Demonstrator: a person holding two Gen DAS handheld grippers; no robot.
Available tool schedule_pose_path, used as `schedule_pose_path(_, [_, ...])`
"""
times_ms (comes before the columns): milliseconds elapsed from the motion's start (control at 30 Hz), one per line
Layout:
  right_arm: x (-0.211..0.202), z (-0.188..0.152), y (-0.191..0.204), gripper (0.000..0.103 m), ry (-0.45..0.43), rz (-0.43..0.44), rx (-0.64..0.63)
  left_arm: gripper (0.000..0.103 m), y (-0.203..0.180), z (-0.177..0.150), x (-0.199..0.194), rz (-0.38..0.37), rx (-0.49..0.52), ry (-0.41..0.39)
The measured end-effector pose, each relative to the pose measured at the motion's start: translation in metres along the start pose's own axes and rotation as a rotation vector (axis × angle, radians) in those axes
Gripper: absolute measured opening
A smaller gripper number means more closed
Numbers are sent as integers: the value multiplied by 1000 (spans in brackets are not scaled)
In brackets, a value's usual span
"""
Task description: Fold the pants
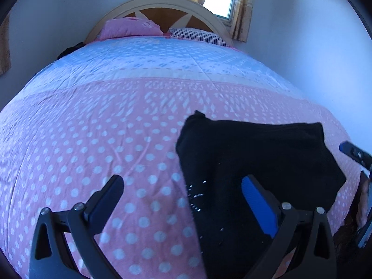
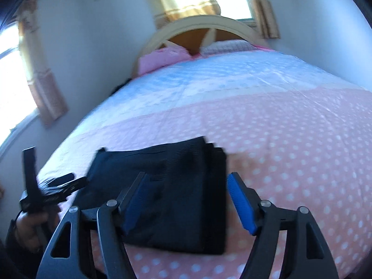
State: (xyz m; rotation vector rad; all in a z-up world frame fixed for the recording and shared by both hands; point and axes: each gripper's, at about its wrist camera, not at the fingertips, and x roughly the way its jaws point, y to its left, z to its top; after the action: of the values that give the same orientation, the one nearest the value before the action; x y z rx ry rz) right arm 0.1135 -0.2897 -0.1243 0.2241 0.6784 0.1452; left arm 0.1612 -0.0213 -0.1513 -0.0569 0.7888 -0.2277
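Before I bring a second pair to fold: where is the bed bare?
Bare quilt runs left of the black pants, and beyond them up to the pillows. In the right wrist view, it is also bare right of the pants. Crowded only at the near edge, around the pants and both open tools.

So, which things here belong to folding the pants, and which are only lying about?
Belongs to the job:
black pants
left gripper, open
right gripper, open

Only lying about:
pink pillow
striped pillow
polka-dot quilt
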Motion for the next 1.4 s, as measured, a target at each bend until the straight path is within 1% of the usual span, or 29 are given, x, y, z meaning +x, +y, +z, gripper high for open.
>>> schedule_pose_path(133, [28, 2, -7, 71, 92, -24, 29, 103, -8, 0, 6, -12, 22, 13])
schedule_pose_path(233, [47, -3, -18, 71, 168, 1, 81, 103, -11, -1, 12, -15, 34, 29])
schedule_pose_path(433, [49, -5, -38, 71, 172, 75, 178, 102, -7, 3, 21, -63, 7, 70])
schedule_pose_path(467, [49, -7, -38, 70, 169, 77, 183, 102, -8, 3, 21, -67, 8, 71])
schedule_pose_path(500, [47, -8, -37, 69, 167, 75, 180, 98, -9, 4, 21, -75, 14, 72])
schedule_pose_path(533, [47, -9, -35, 65, 164, 73, 171, 95, -11, 4, 21, -81, 19, 73])
schedule_pose_path(567, [47, -9, -33, 57, 165, 83, 169, 93, -12, 4, 21, -86, 24, 73])
schedule_pose_path(600, [47, -8, -32, 56, 166, 92, 175, 87, -13, 4, 21, -95, 29, 72])
schedule_pose_path(633, [48, -8, -31, 49, 168, 101, 180, 80, -14, 4, 21, -110, 35, 69])
schedule_pose_path(667, [49, -8, -32, 45, 170, 115, 184, 76, -14, 4, 20, -123, 38, 68])
schedule_pose_path(700, [48, -8, -33, 44, 169, 124, 193, 67, -15, 4, 20, -143, 38, 68])
schedule_pose_path(733, [49, -9, -34, 41, 168, 133, 205, 61, -15, 4, 19, -158, 37, 67])
schedule_pose_path(767, [49, -9, -35, 38, 168, 142, 212, 61, -16, 4, 19, -162, 38, 66])
schedule_pose_path(800, [48, -9, -35, 37, 165, 146, 213, 57, -17, 4, 18, -161, 39, 64])
schedule_pose_path(833, [47, -10, -34, 36, 162, 146, 211, 50, -18, 3, 18, -168, 40, 62])
schedule_pose_path(933, [42, -11, -29, 32, 147, 136, 188, 40, -19, 2, 14, -168, 52, 52])
schedule_pose_path(1000, [38, -11, -24, 30, 134, 127, 171, 29, -22, 4, 11, -158, 61, 42])
schedule_pose_path(1033, [36, -10, -22, 29, 129, 126, 166, 26, -22, 5, 10, -156, 60, 41])
schedule_pose_path(1233, [18, 0, -5, 27, 92, 134, 113, 22, -23, 8, -11, -146, 68, 10])
schedule_pose_path(1400, [15, 9, 8, 27, 93, 152, 68, 22, -18, 13, -29, -134, 57, -20])
